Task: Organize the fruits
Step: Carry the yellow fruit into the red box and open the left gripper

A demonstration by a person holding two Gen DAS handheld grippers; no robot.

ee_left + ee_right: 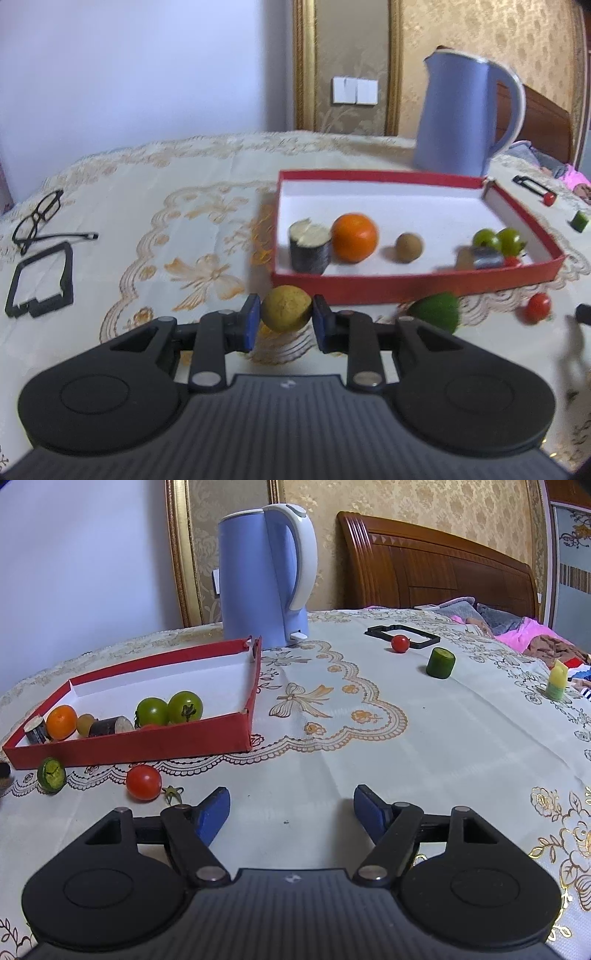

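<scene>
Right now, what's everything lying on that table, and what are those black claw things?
Box: one, red, white inside, left of kettle.
Orange: one, in box.
Green tomatoes: two, in box.
Brown fruit: one, small, in box.
Dark-skinned pieces: two, pale cut ends, in box.
Red tomatoes: two on cloth.
Green cut pieces: two on cloth.
Kettle: one, blue.
Glasses: one, black.
Black frames: two.
Left gripper: shut on a yellowish fruit.
Right gripper: open, empty.
</scene>
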